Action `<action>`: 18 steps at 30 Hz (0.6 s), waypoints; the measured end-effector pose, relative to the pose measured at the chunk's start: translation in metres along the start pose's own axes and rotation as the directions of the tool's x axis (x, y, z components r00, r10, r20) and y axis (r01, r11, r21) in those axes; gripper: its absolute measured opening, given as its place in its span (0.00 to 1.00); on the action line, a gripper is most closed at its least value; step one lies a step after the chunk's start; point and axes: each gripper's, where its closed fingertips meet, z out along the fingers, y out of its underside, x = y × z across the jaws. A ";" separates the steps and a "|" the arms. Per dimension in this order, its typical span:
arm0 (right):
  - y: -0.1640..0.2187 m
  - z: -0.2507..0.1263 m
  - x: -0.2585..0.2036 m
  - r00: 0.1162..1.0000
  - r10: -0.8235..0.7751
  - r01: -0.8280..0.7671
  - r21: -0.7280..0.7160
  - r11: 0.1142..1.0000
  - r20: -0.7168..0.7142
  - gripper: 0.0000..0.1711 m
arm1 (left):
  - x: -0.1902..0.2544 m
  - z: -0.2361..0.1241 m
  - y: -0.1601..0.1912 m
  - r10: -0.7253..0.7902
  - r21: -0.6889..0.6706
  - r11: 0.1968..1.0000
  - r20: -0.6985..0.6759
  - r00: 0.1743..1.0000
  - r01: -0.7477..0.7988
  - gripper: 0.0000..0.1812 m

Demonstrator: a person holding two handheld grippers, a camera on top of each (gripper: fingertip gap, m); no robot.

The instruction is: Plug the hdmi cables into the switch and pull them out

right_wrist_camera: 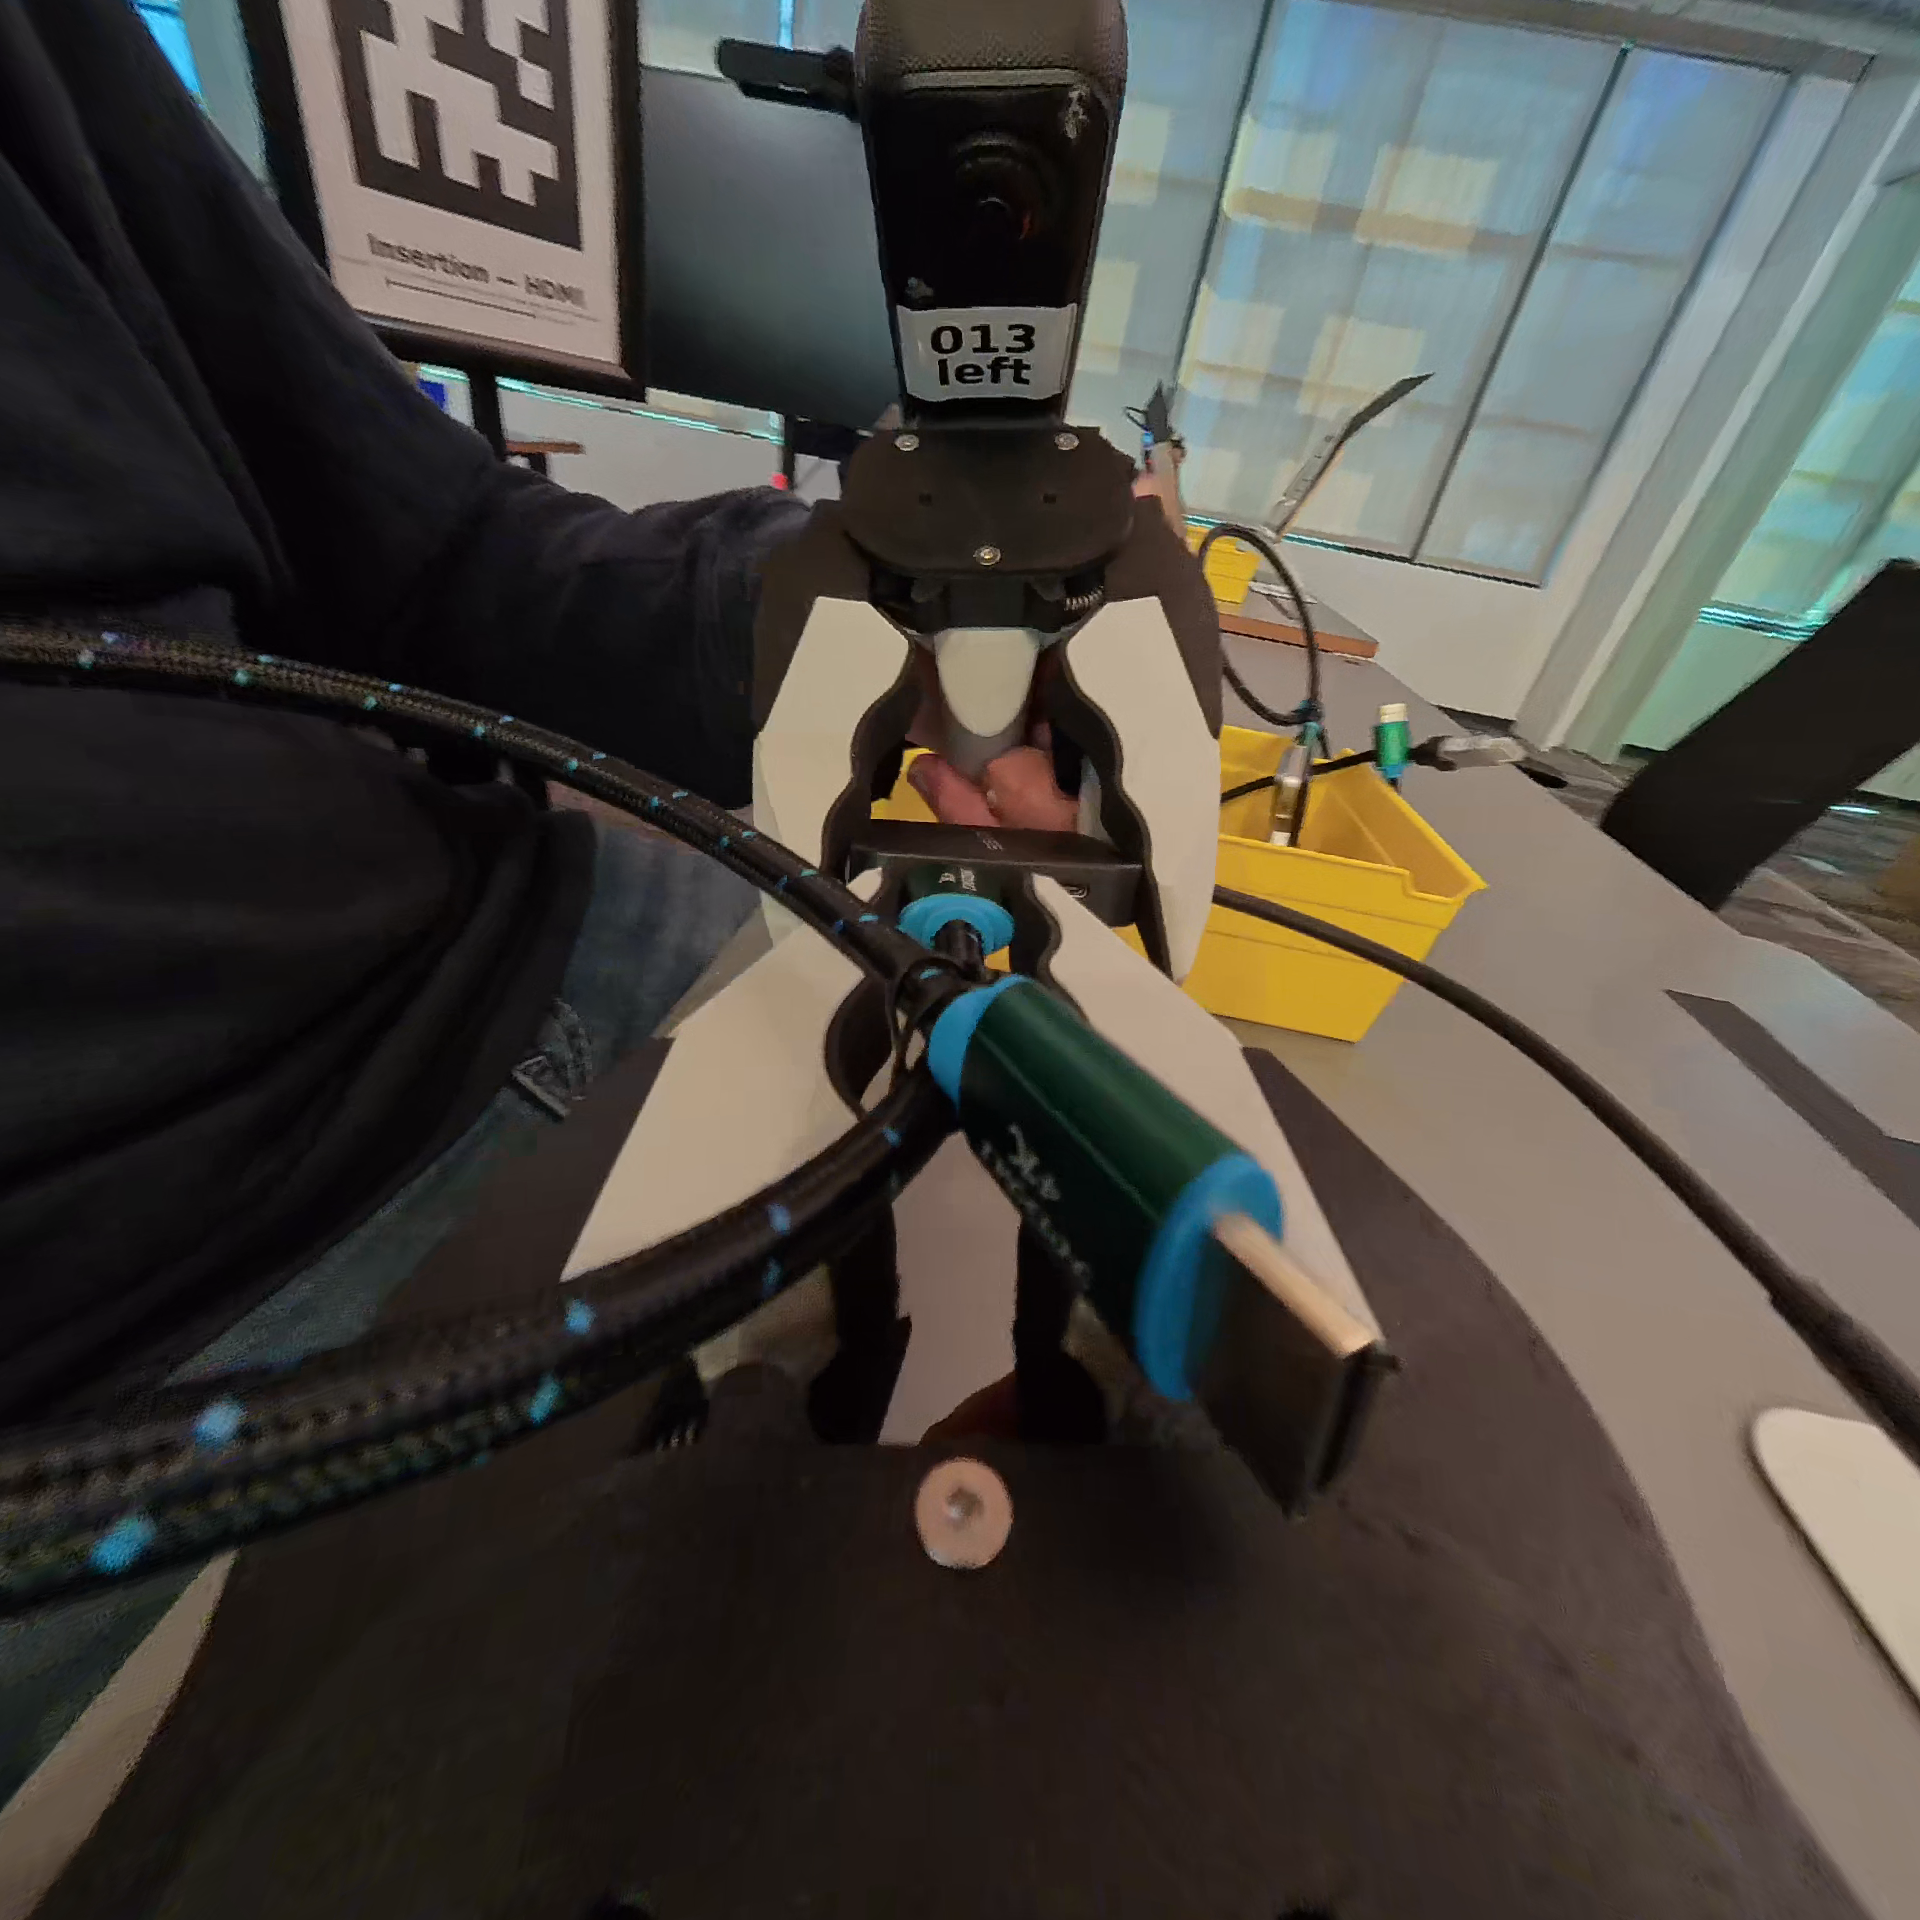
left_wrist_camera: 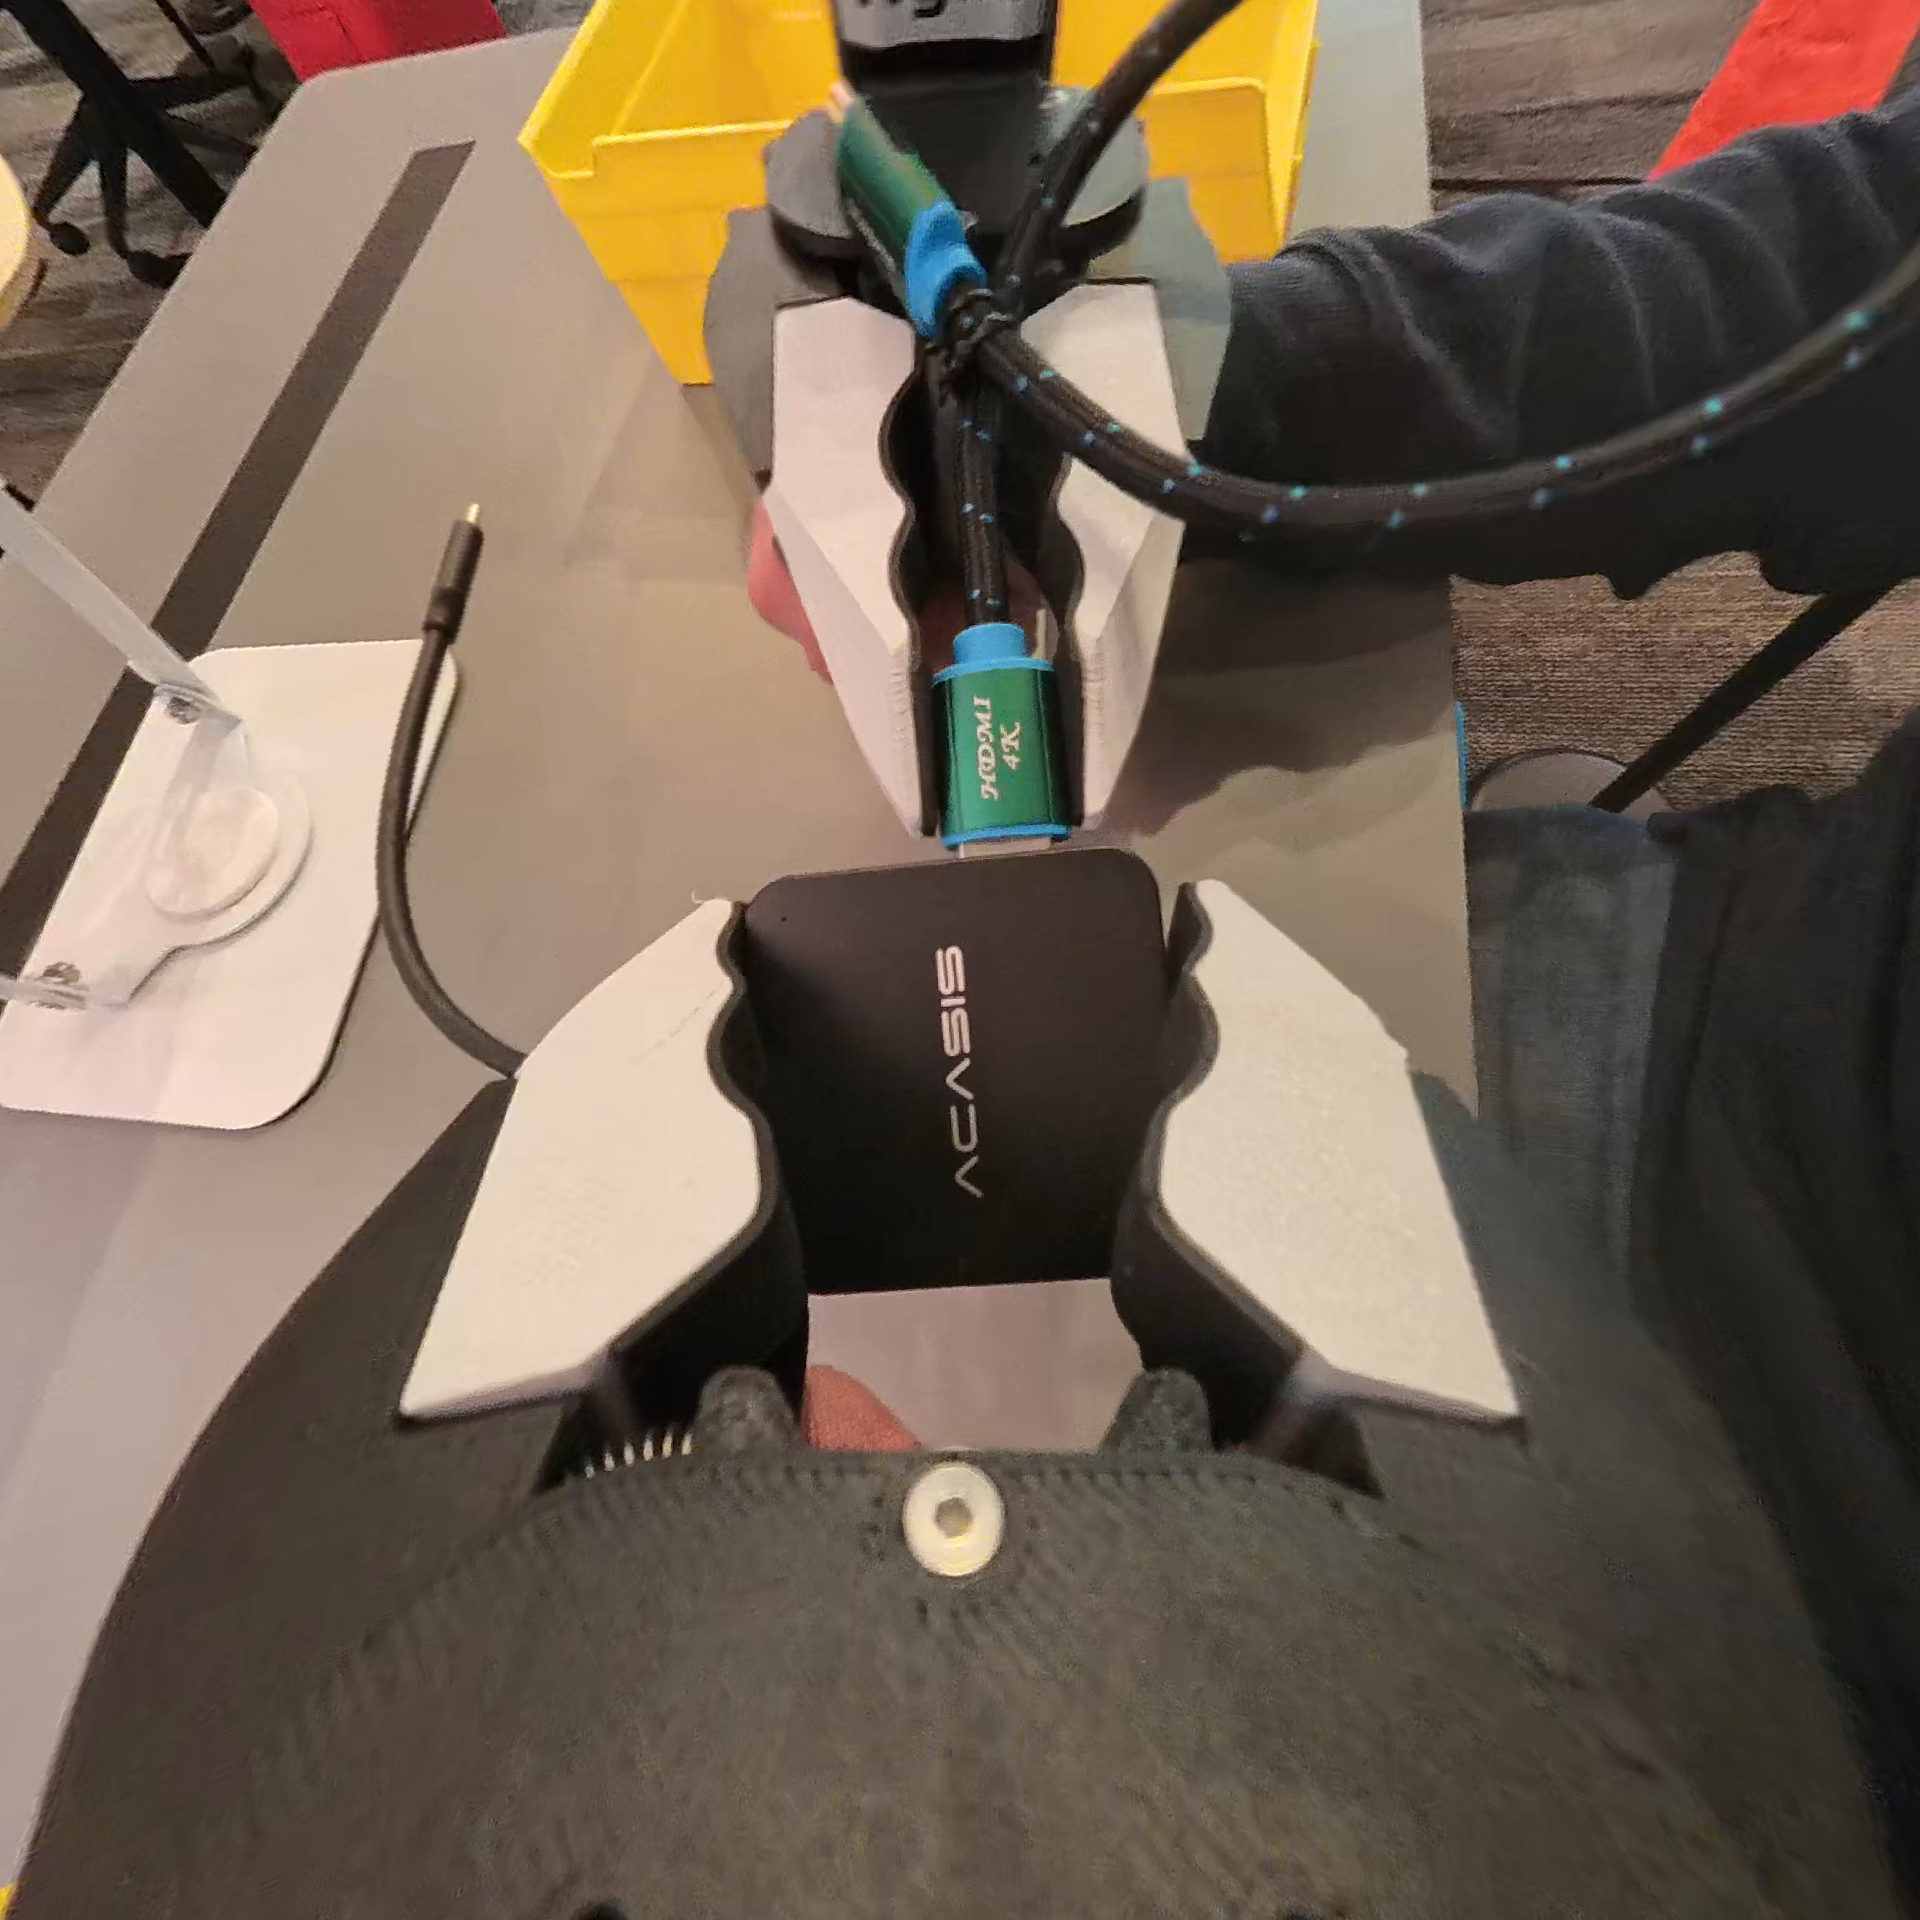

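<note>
Fingers of my left gripper (left_wrist_camera: 961,1049) clamp the black switch (left_wrist_camera: 951,1070) above the worktop (left_wrist_camera: 582,582); my right gripper (left_wrist_camera: 987,748), facing it, pinches the green hdmi plug (left_wrist_camera: 1003,758) seated at the switch's far edge; yellow bin (left_wrist_camera: 665,156) behind.

Black switch (left_wrist_camera: 951,1070); green plug (left_wrist_camera: 1003,753); yellow bin (left_wrist_camera: 665,156)

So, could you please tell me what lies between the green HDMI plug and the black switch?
Only a short stretch of the plug's bare metal tip, reaching the switch edge; the left wrist view shows it. The green HDMI plug sits just beyond.
</note>
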 end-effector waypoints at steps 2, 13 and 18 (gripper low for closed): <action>-0.001 0.001 0.002 0.999 -0.027 0.027 -0.012 1.000 -0.038 0.12 | -0.003 -0.001 0.000 -0.029 0.009 1.000 0.010 1.000 0.029 0.41; -0.012 -0.032 0.014 0.997 0.072 -0.069 0.071 0.995 -0.034 0.11 | -0.005 -0.026 0.019 -0.022 -0.034 0.999 0.065 0.998 0.024 0.41; 0.010 -0.010 0.026 0.987 0.040 -0.052 -0.073 0.996 -0.156 0.11 | -0.014 -0.034 0.018 0.003 -0.065 0.998 0.138 0.990 0.006 0.41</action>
